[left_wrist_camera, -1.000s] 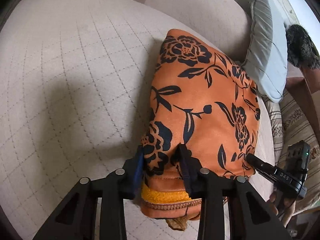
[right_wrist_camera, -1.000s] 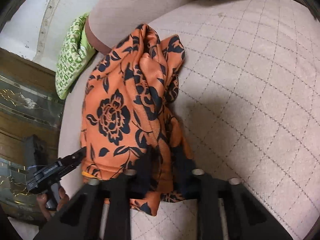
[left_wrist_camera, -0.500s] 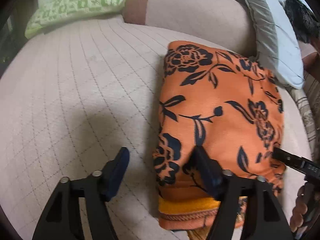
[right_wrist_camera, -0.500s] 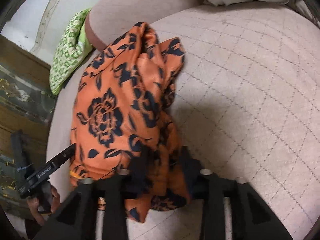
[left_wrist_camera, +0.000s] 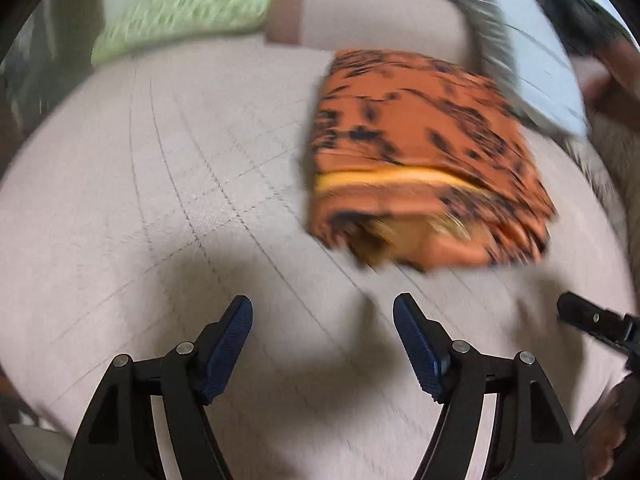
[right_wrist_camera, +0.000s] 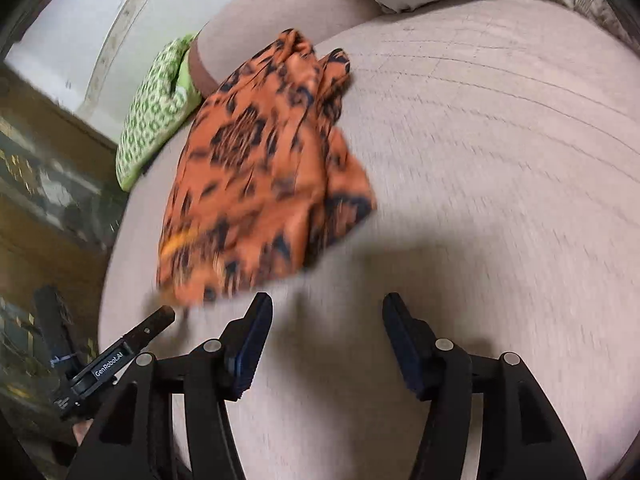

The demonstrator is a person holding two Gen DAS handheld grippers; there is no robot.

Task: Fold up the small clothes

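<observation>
The orange garment with black flowers lies folded into a thick bundle on the beige quilted seat, a yellow inner band showing at its near edge. My left gripper hovers over bare seat a little short of it, its jaws wide apart and closing slightly, with nothing between them. In the right wrist view the same garment lies ahead and to the left. My right gripper stands just clear of its near edge, jaws opening and empty. Both views are motion-blurred.
A green patterned pillow leans at the back left of the seat, and a pale grey pillow lies behind the garment. The beige backrest rises behind. A dark wooden cabinet stands beyond the seat's edge.
Both grippers let go of the garment's near edge, opened wide and pulled back from it. The garment now lies free on the seat, farther from both cameras.
</observation>
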